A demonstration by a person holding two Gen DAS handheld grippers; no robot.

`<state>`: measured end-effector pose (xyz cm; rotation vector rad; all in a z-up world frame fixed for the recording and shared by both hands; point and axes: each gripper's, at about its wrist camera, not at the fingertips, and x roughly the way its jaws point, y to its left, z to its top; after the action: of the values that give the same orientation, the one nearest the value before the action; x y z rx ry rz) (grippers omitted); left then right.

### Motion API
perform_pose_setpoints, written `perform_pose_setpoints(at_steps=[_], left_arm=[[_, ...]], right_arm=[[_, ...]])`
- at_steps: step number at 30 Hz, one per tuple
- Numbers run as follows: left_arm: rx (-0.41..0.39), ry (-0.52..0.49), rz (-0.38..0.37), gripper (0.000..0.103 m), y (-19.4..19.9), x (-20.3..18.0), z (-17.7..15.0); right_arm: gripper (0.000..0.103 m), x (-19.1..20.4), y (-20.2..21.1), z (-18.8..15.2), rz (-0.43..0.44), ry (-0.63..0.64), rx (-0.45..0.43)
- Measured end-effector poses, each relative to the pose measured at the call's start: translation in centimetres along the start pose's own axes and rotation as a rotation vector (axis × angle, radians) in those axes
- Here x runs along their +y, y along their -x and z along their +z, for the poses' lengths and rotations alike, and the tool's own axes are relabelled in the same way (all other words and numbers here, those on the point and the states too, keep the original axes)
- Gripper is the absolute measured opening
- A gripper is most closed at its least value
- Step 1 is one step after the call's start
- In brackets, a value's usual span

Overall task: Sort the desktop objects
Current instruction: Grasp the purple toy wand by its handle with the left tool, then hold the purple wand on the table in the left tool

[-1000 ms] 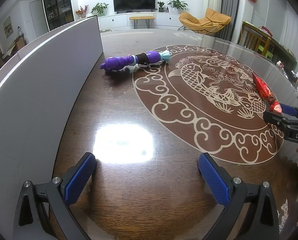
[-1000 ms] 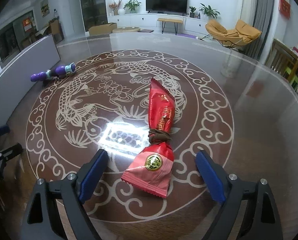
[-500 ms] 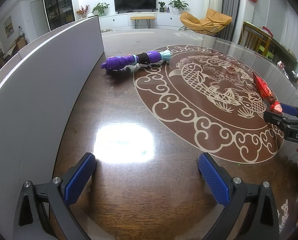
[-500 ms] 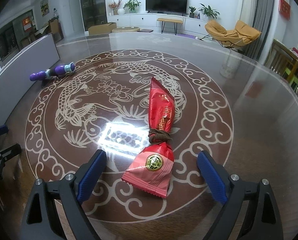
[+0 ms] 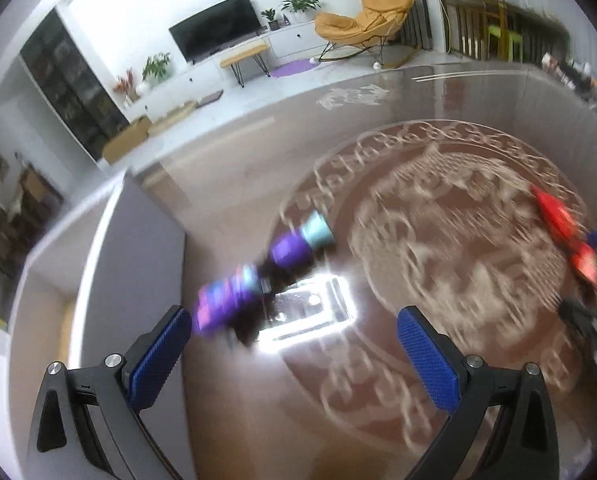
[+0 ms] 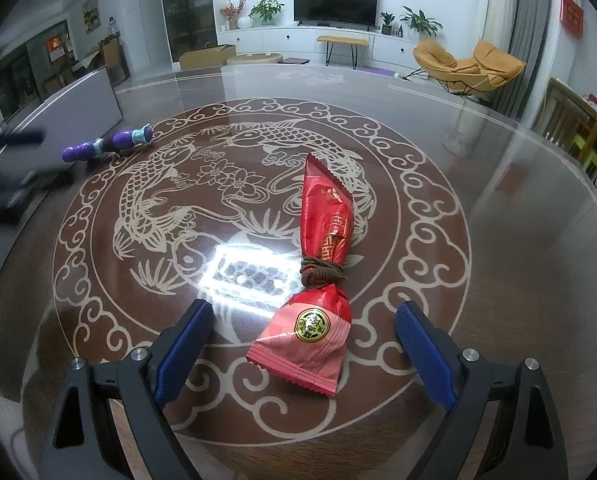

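A purple toy with a teal end (image 5: 258, 276) lies blurred on the brown table, just ahead of my left gripper (image 5: 294, 344), which is open and holds nothing. The same toy (image 6: 106, 146) shows small at the far left in the right wrist view. A red snack packet tied with brown cord (image 6: 318, 280) lies on the fish pattern, its near end between the wide-open fingers of my right gripper (image 6: 302, 344); the pads do not touch it. The packet (image 5: 562, 228) also appears at the right edge of the left wrist view.
A grey open box with tall walls (image 5: 110, 280) stands along the table's left side; its wall (image 6: 74, 104) shows in the right wrist view too. The left gripper's blurred dark frame (image 6: 6, 184) is at that view's left edge. A bright lamp reflection (image 6: 250, 268) lies on the glass.
My left gripper has swung forward and rolled, so the purple toy now sits close in front of its fingers and the view is blurred. The right gripper and the red packet have stayed put.
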<state>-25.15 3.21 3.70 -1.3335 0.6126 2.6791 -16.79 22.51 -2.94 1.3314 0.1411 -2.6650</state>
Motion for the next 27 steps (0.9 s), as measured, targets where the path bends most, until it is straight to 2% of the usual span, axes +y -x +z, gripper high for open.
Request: perform_pose_setpoints(at_steps=[4,6,10,11,15,18,19,22,24,27], left_arm=[[0.021,-0.057,0.043,0.103,-3.4,0.0,2.6],[0.050,-0.057,0.030,0.103,-5.1,0.4,3.1],[0.113,0.001,-0.023,0.103,-8.0,1.6,3.1],[0.102,0.038,-0.058,0.103,-8.3,2.1,3.1],[0.152,0.203,-0.195,0.103,-10.5,4.2,1.9],[0.132,0.222,-0.227,0.103,-10.7,4.3,0.4],[0.118,0.214,-0.232,0.101,-10.5,4.0,-0.1],[0.076,0.210,-0.236,0.074,-9.4,3.3,-1.4],[0.048,0.217,-0.230,0.047,-8.4,2.6,-2.4],[0.012,0.243,-0.207,0.046,-6.9,1.5,-4.4]], right_arm=[[0.093,-0.1,0.0,0.0,0.000,-0.001,0.000],[0.093,-0.1,0.0,0.0,0.003,-0.003,0.001],[0.093,-0.1,0.2,-0.1,0.009,-0.004,-0.001],[0.093,-0.1,0.3,-0.1,0.010,-0.005,-0.001],[0.093,-0.3,0.5,-0.2,0.019,-0.008,-0.003],[0.093,-0.5,0.6,-0.2,0.023,-0.011,-0.005],[0.093,-0.5,0.7,-0.2,0.022,-0.011,-0.004],[0.093,-0.5,0.8,-0.1,0.016,-0.011,-0.007],[0.093,-0.5,0.8,-0.1,0.014,-0.013,-0.008],[0.093,-0.7,1.0,-0.1,0.009,-0.019,-0.011]])
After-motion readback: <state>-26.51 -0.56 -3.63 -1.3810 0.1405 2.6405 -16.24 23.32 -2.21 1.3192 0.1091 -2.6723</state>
